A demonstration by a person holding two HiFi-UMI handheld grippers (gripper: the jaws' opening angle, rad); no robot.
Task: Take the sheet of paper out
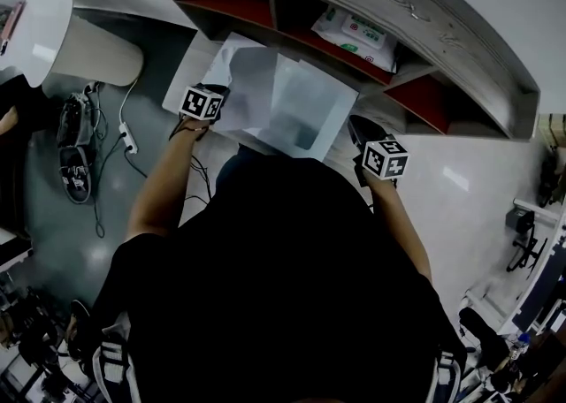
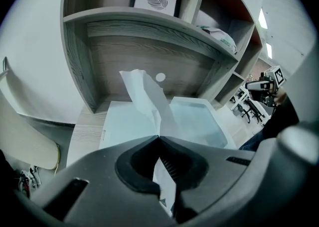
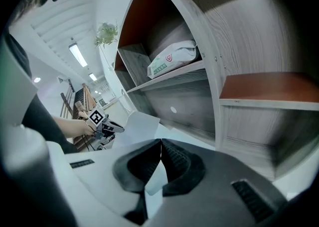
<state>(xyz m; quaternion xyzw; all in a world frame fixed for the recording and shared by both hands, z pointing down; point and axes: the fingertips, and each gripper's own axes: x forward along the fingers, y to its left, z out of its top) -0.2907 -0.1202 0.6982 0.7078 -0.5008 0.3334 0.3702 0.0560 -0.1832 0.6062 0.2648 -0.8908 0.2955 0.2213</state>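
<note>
Sheet of paper (image 2: 143, 94): pinched at its near-left edge in the left gripper (image 2: 159, 138), whose jaws are pressed together on it. From the pinch it stands up in a crumpled fold, then runs away to the far right toward the clear plastic sleeve (image 2: 197, 119) lying flat on the pale worktop (image 2: 89, 126) below the shelf unit (image 2: 149, 22).

Right gripper (image 3: 160, 142): jaws likewise closed, with a thin pale film between them. I judge it to be the sleeve's right edge, held as the anchor.

Governing relation: the sheet's long axis lies roughly along the line between my two grippers, with the paper end at the left and the sleeve end at the right. The left hand is the nearer one to the paper and the only one on it, so the exit direction is leftward and toward me, away from the right gripper.

Pose: in the head view both forearms reach forward on either side of my body. The left tool is angled steeply down onto the sheet's edge, while the right one is shallower and aimed at the shelf.

Unresolved: whether the far end of the sheet is inside the sleeve or merely overlapping it. No view settles that.

Risk, as I judge it: the paper is already buckled at the pinch and could tear if the sleeve drags.
</note>
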